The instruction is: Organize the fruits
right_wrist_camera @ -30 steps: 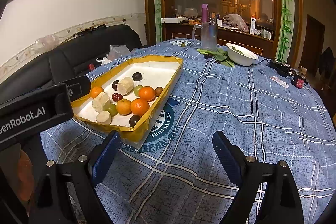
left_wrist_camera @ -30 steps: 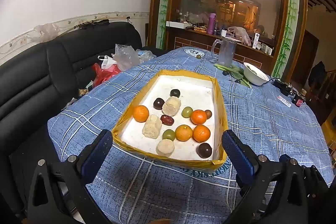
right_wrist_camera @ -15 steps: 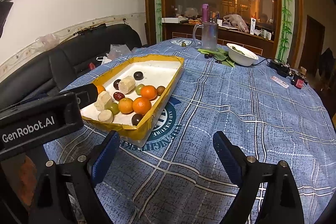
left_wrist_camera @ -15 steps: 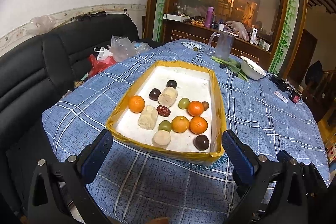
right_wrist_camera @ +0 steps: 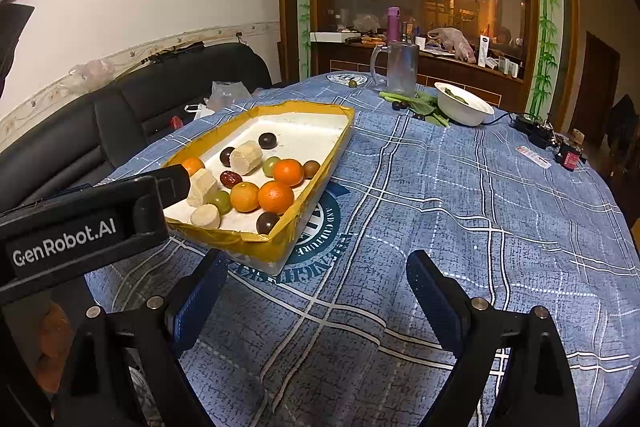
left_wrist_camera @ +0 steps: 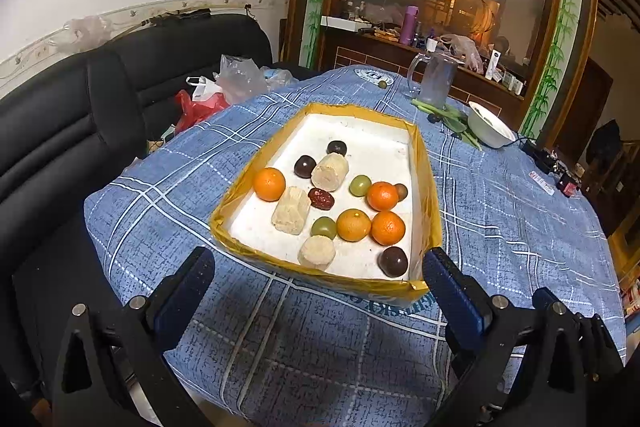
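Since a second ago my left gripper (left_wrist_camera: 316, 271) has pulled back a little from the tray (left_wrist_camera: 434, 223), so the tray sits smaller and higher in its view; the right gripper (right_wrist_camera: 316, 275) has hardly shifted. Both pairs of fingers are spread wide with nothing between them.

From the left wrist I look straight down the tray, a shallow white box with yellow walls on the blue checked tablecloth (left_wrist_camera: 500, 211) of the table. Its near wall lies just beyond my left fingertips. Inside are the fruits: one orange (left_wrist_camera: 269, 184) alone near the left wall, three more oranges (left_wrist_camera: 353, 225) bunched toward the right, two green grapes (left_wrist_camera: 323, 227), a red date (left_wrist_camera: 321, 198), dark round fruits (left_wrist_camera: 393, 261) scattered front and back, and three pale chunks (left_wrist_camera: 291, 210) that I cannot identify.

From the right wrist the tray (right_wrist_camera: 280, 235) lies ahead and to the left, while my right fingers hang over bare cloth beside it, next to a round printed emblem (right_wrist_camera: 320, 231). The left gripper's black body (right_wrist_camera: 80, 231) shows at the left edge of that view, beside the tray's near left corner.

Farther back on the table stand a glass pitcher (right_wrist_camera: 396, 69), a white bowl (right_wrist_camera: 464, 103) and some green vegetables (right_wrist_camera: 424, 105). A black sofa (left_wrist_camera: 60, 131) runs along the left.
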Demonstrator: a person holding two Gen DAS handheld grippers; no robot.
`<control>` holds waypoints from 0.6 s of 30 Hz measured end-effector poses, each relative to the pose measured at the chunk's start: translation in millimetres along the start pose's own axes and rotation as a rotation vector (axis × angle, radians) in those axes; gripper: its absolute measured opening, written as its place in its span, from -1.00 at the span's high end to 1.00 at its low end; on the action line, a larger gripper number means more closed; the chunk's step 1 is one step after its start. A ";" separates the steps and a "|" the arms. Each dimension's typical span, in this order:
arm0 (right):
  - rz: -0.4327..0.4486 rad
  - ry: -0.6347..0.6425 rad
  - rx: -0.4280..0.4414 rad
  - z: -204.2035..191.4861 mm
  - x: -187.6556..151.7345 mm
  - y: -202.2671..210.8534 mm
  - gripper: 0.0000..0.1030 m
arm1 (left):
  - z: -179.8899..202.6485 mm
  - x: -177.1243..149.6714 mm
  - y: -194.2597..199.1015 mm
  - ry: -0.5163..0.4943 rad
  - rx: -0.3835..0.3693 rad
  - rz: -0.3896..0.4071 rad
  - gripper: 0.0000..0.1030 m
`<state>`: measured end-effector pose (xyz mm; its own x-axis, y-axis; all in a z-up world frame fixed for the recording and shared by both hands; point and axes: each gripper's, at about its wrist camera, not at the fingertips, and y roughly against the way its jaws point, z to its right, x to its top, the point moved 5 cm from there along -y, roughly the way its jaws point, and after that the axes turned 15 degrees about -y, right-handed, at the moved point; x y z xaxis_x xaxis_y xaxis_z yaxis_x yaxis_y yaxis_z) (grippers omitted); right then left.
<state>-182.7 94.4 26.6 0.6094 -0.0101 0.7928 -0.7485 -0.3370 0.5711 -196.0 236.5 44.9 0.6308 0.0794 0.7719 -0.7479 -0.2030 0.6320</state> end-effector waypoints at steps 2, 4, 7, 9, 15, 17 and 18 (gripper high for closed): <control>0.000 0.002 -0.001 -1.0 -0.5 0.0 -0.82 | 0.2 -1.2 0.1 -0.002 0.000 -0.003 -1.00; -0.001 0.004 -0.001 -2.3 -2.1 0.2 -0.82 | 0.4 -2.5 0.5 -0.003 -0.001 -0.007 -1.00; -0.002 0.008 -0.003 -4.5 -3.2 0.3 -0.82 | 0.8 -4.0 0.7 -0.012 0.010 -0.016 -1.00; 0.000 0.010 -0.005 -5.6 -4.1 1.2 -0.82 | 1.0 -5.5 1.9 -0.013 0.008 -0.018 -1.00; -0.003 0.001 -0.013 -3.4 -5.9 2.2 -0.82 | 4.0 -7.9 6.8 -0.023 0.004 -0.015 -1.00; -0.010 -0.004 -0.012 -2.0 -7.0 2.8 -0.83 | 5.8 -8.8 8.2 -0.028 0.004 -0.016 -1.00; -0.013 -0.005 -0.014 -1.4 -7.3 2.4 -0.83 | 6.9 -9.3 8.6 -0.031 0.003 -0.016 -1.00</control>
<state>-189.3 95.1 22.5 0.6208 -0.0108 0.7839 -0.7439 -0.3237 0.5847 -206.8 227.3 42.7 0.6491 0.0522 0.7589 -0.7369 -0.2044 0.6444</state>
